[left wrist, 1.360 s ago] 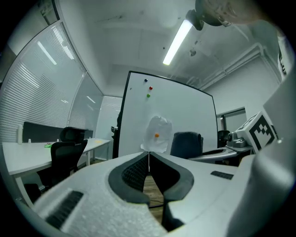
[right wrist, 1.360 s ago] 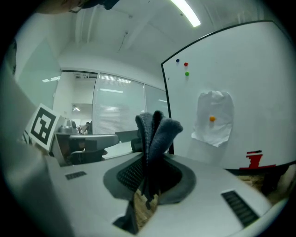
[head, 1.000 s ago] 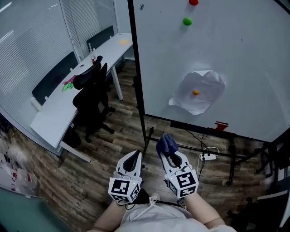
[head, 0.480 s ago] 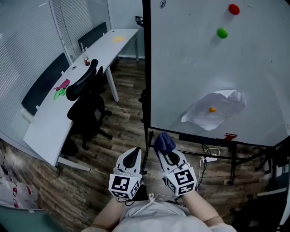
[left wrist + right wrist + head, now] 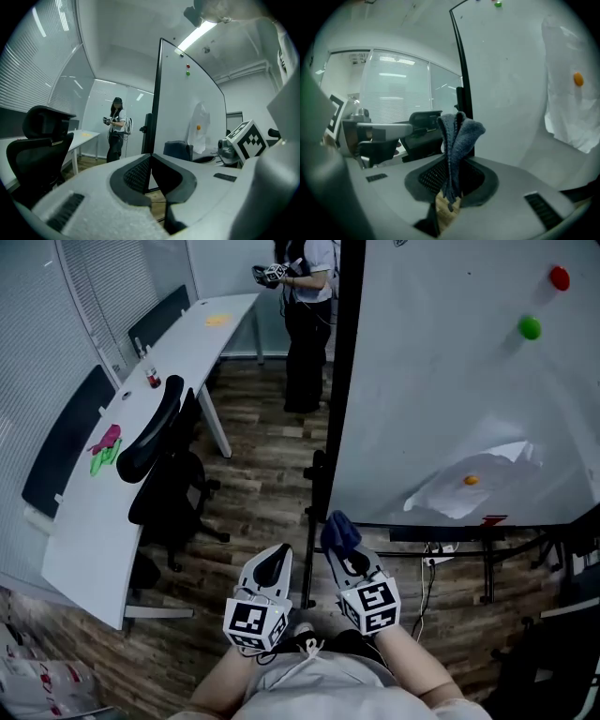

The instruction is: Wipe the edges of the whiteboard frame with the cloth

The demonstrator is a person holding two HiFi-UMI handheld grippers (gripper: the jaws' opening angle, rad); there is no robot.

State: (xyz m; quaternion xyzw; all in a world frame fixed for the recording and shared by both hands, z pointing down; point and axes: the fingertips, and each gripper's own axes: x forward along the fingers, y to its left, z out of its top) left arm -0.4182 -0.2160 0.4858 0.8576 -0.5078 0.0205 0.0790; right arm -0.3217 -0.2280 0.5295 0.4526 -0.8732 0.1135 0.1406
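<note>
Pinching the cloth (image 5: 339, 532) in its jaws, your right gripper (image 5: 348, 561) sits low beside your left gripper (image 5: 274, 568), whose jaws are pressed together on nothing. Just beyond the cloth rises the whiteboard's (image 5: 450, 381) black frame (image 5: 336, 418). Farther off, a person (image 5: 306, 315) stands by the table (image 5: 112, 484).

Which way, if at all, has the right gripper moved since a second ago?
Yes: the right gripper and its cloth have come nearer the lower left corner of the whiteboard frame.

open floor (image 5: 255, 486) is lying between the office chair (image 5: 155, 460) and the whiteboard frame (image 5: 339, 381); a person (image 5: 306, 324) is standing beyond it.
</note>
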